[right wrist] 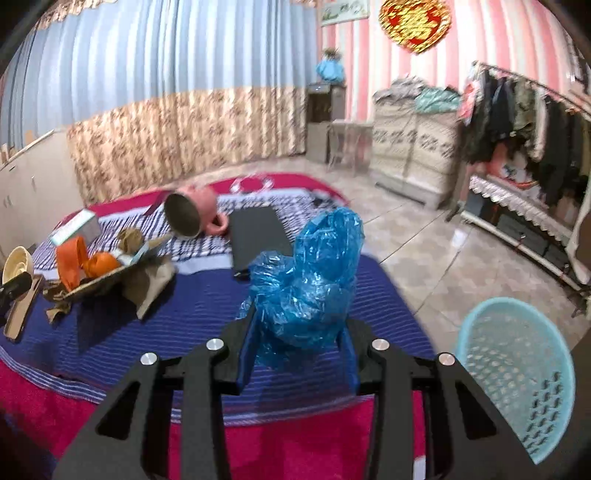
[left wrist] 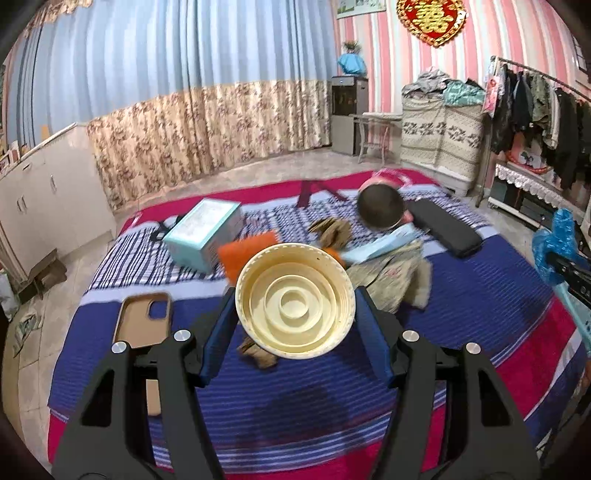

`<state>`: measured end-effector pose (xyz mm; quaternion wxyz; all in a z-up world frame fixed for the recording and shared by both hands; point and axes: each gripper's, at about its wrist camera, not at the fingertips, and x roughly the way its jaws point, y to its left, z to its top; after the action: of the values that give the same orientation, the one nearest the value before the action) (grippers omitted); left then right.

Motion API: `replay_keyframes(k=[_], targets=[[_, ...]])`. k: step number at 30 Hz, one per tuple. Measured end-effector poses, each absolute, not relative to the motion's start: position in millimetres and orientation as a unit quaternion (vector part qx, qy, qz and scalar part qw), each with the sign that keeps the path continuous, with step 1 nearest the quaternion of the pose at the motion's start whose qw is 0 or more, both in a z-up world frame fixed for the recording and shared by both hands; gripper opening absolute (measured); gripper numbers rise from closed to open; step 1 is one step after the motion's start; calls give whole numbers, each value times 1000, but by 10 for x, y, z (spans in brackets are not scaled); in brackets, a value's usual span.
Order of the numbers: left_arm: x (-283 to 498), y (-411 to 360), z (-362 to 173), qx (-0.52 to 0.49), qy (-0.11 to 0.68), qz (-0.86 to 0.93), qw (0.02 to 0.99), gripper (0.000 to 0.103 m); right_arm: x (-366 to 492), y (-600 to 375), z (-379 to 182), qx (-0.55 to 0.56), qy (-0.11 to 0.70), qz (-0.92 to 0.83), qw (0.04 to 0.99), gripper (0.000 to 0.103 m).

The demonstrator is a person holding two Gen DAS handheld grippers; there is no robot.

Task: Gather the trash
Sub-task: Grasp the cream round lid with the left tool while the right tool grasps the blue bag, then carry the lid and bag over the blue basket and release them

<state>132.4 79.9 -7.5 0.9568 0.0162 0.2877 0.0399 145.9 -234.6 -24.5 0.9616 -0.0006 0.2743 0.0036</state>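
Left hand-held gripper [left wrist: 295, 314] pinches a cream lid [left wrist: 295, 301], right hand-held gripper [right wrist: 297, 341] pinches a blue bag [right wrist: 306, 280]; basket [right wrist: 517, 373] looks empty, orange peel [right wrist: 88, 264] still on bed [right wrist: 184, 317].

Wall ornament [left wrist: 431, 19] shows, seemingly, gold "囍"; nothing else legible.

The box [left wrist: 205, 232] lay near the bed's [left wrist: 480, 295] far left corner, the phone case [left wrist: 142, 319] nearer along the left edge. The tipped cup [left wrist: 380, 206] sat toward the far edge, the flat case [left wrist: 445, 227] just right of it. The basket [right wrist: 517, 373] stood on the floor off the bed's right edge.
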Motion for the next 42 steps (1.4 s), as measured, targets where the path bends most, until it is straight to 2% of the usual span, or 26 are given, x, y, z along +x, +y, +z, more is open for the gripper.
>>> replay_keyframes(k=[12, 19, 25, 37, 42], targets=[[1459, -198, 420, 27, 225, -45, 973, 61, 929, -3234, 97, 61, 219, -112, 967, 38], [1569, -1092, 575, 33, 206, -123, 970, 61, 654, -3944, 19, 125, 206, -191, 951, 38], [1630, -1783, 630, 42, 197, -174, 964, 61, 557, -4224, 19, 134, 194, -226, 945, 38], [1636, -3063, 419, 70, 208, -281, 934, 61, 249, -4766, -136, 176, 193, -286, 922, 38], [1639, -3348, 120, 89, 219, -316, 919, 61, 218, -4884, -199, 184, 192, -301, 916, 38]])
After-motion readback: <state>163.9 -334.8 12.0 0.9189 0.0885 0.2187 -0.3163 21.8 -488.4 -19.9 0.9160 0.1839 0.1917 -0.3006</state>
